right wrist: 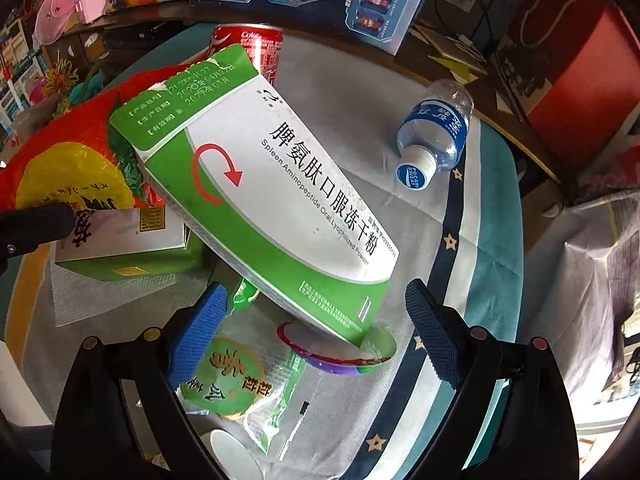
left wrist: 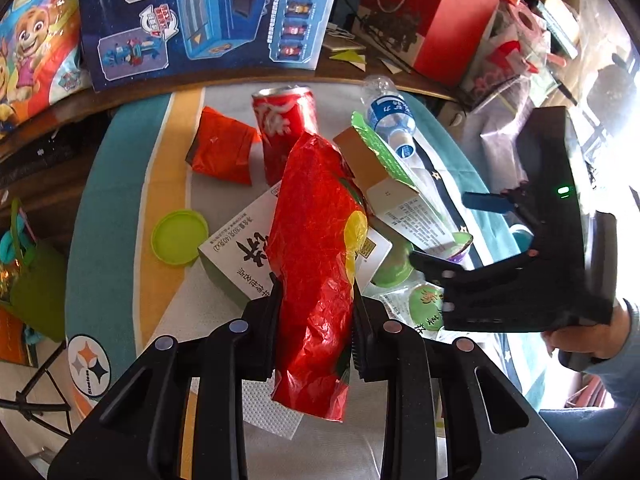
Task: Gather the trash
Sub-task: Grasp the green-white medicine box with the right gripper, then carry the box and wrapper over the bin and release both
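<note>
From the left wrist view, the left tool point(left wrist: 314, 322) was clamped on a crinkly red plastic wrapper point(left wrist: 316, 264), its thin glossy film creased and standing up between the fingers, lifted above the pile. Collection looked barely begun: this wrapper was the only piece in a grip, and no bin showed. Left on the tabletop point(left wrist: 120, 208) were a red Coke can point(left wrist: 286, 128), smooth metal and upright at the far side, a folded orange-red packet point(left wrist: 224, 148) to its left, a flat round green lid point(left wrist: 180, 238) nearer and left, a white-and-green tea carton point(left wrist: 236, 252) under the wrapper, and a clear ribbed Pocari Sweat bottle point(left wrist: 390, 120) lying at the far right.

From the right wrist view, the right tool point(right wrist: 316, 338) stood with its textured blue-padded fingers spread wide, gripping nothing. A stiff green-and-white medicine box point(right wrist: 272, 200) of printed card lay tilted just beyond them, its near corner resting in a small purple-rimmed cup point(right wrist: 344, 360). A round green snack pack point(right wrist: 230, 380) in clear film lay beside the left finger. The medicine box seemed the likely next pick.
</note>
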The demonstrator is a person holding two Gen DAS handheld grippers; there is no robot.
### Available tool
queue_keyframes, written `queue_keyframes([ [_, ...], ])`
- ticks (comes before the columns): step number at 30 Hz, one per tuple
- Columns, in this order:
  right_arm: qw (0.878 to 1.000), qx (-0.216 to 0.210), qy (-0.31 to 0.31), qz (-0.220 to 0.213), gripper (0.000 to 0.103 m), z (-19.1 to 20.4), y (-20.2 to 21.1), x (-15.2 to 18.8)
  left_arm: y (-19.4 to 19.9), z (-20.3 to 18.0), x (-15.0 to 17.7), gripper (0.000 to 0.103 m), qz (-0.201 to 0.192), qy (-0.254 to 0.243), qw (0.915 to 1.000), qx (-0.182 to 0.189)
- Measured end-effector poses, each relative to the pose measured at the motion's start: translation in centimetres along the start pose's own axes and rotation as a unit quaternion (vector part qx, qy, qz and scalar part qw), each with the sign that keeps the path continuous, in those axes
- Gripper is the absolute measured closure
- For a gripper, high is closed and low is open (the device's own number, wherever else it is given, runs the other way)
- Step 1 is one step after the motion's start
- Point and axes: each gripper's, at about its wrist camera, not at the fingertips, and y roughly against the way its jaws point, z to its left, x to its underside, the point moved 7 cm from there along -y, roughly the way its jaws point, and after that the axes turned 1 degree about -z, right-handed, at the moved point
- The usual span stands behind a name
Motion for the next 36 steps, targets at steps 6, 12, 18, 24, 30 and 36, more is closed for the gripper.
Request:
queue_keyframes([
  [6,0.999,0.019,0.032,-0.024,0.016,0.6,-1.0,-1.1,-0.1,0.3,0.0,0.074,0.002,0.0,1.0,0.002],
  [12,0.999,0.016,0.037,-0.036,0.025,1.4,-1.2,-2.3,-0.3,0.4,0.0,0.074,0.003,0.002,1.0,0.001],
  [18,0.997,0.023,0.02,-0.069,0.058,0.3,0.7,-3.0,0.3,0.7,-0.2,0.074,-0.008,0.007,0.9999,-0.006],
  [24,0.994,-0.005,-0.057,-0.09,0.073,-3.8,3.9,-2.8,1.2,0.1,-0.6,0.075,-0.023,0.01,0.9996,-0.01],
  [30,0.98,-0.081,-0.162,-0.086,0.073,-7.6,6.1,-1.3,2.3,-1.1,-1.0,0.075,-0.034,0.008,0.9993,-0.014],
  [36,0.964,-0.11,-0.222,-0.102,0.073,-10.5,8.6,1.3,3.6,-4.2,-1.5,0.075,-0.042,-0.014,0.999,-0.011],
])
